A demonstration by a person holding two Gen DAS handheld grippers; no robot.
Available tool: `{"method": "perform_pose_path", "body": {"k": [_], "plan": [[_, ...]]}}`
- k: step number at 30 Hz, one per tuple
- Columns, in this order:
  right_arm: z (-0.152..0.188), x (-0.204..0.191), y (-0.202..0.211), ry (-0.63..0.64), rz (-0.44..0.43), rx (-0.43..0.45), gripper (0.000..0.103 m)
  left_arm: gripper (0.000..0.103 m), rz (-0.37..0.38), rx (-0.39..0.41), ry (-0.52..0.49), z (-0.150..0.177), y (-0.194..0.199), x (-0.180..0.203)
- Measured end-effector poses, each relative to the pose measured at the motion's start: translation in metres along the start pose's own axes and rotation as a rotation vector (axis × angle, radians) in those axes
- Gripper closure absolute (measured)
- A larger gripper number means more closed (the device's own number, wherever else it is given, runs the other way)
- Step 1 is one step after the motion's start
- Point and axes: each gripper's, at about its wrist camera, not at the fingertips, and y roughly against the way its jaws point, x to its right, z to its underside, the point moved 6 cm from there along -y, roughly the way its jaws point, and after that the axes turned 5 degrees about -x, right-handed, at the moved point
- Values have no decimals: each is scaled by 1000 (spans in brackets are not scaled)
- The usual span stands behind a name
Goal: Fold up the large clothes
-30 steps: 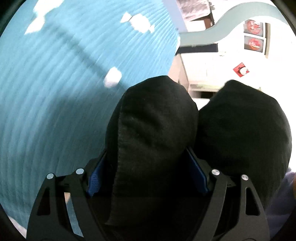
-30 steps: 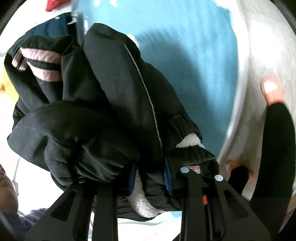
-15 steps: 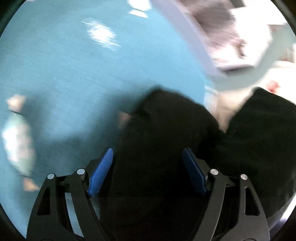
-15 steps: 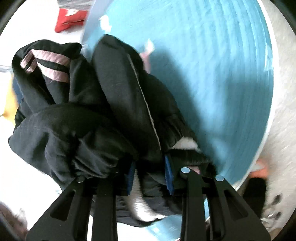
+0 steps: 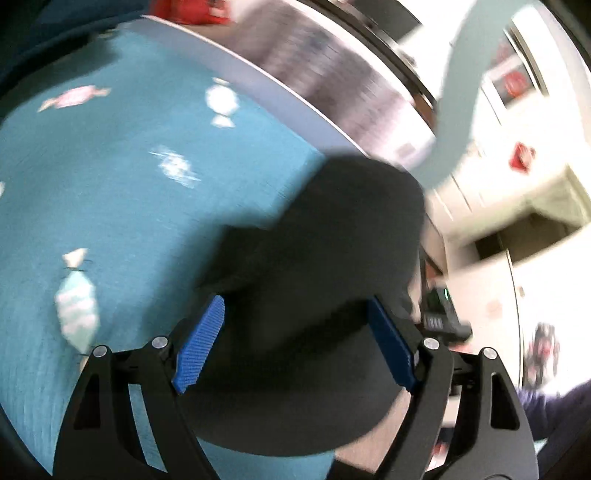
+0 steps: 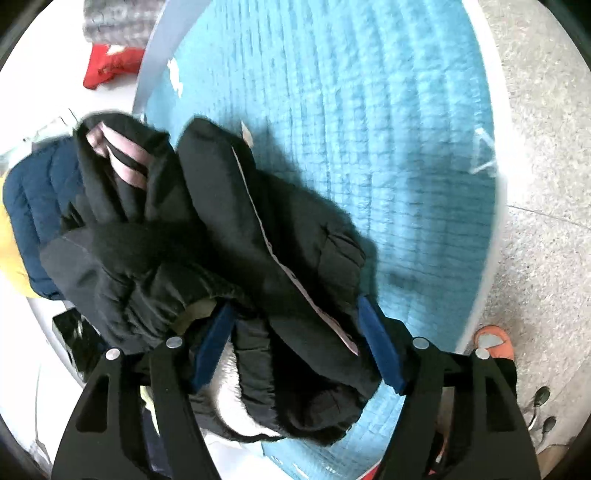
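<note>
Surroundings, right wrist view: round counter (image 6: 142, 79) with a pale rim, covered by a quilted blue cloth (image 6: 369, 129). Off its far-left edge: one red item (image 6: 110, 64), a grey knit piece (image 6: 118, 18) behind it, one navy puffer garment (image 6: 37, 206) with a yellow item (image 6: 11, 258) beside it. Speckled floor (image 6: 546, 184) on the right, plus one orange shoe (image 6: 493, 341) by the rim.

Left wrist view is motion-blurred: four candy prints are clear on the blue cloth, e.g. (image 5: 75, 302), with a sliver of another at the left edge. White cabinets (image 5: 517, 206) beyond the counter.

Task item: one black jacket (image 6: 240, 229) with pink stripes and white fleece lining, bunched in a heap on the near-left part of the counter, part overhanging the rim. It fills most of both views and hides the counter beneath.

Right tool (image 6: 295, 341): jaws opening, already wide. Jacket bulk sits between the blue pads (image 6: 212, 341); cannot tell for certain whether the pads press it, looks released.

Left tool (image 5: 293, 341): jaws opening, spread wide. A fold of the jacket (image 5: 325, 258) lies between the pads (image 5: 199, 343), with a visible gap at the left pad, so not gripped.
</note>
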Motion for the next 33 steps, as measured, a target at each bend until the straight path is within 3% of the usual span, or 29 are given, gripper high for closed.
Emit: {"method": "perform_pose_path", "body": {"k": [5, 7, 10, 11, 14, 16, 18, 19, 21, 23, 26, 27, 30, 33], "plan": [[22, -36, 46, 134, 84, 140, 36, 21, 14, -23, 33, -6, -34, 13], [40, -60, 65, 228, 127, 225, 39, 14, -27, -65, 41, -11, -52, 7], [60, -101, 66, 363, 114, 283, 59, 10, -102, -128, 44, -20, -77, -4], [65, -112, 62, 388, 100, 277, 72, 9, -131, -148, 39, -24, -82, -4], [67, -144, 34, 453, 72, 250, 89, 5, -178, -190, 23, -28, -94, -6], [59, -163, 5, 498, 116, 222, 92, 4, -223, -217, 9, -30, -104, -8], [47, -174, -14, 506, 196, 218, 95, 4, -220, -217, 12, -32, -100, -6], [38, -167, -30, 477, 249, 180, 101, 4, -213, -220, 12, -33, -95, -4], [29, -154, -51, 426, 264, 117, 103, 4, -220, -226, -8, -35, -85, 3], [27, -148, -66, 402, 286, 76, 103, 5, -274, -185, -70, -40, -63, 16], [28, -153, -69, 419, 321, 77, 103, 5, -278, -112, -83, -50, -31, 35], [27, -152, -71, 409, 319, 71, 103, 7, -264, -104, -87, -51, -27, 41], [24, -149, -70, 384, 296, 49, 103, 34, -221, -127, -137, -46, -28, 65], [30, -144, -63, 368, 281, 32, 103, 46, -221, -193, -122, -40, -55, 65]]}}
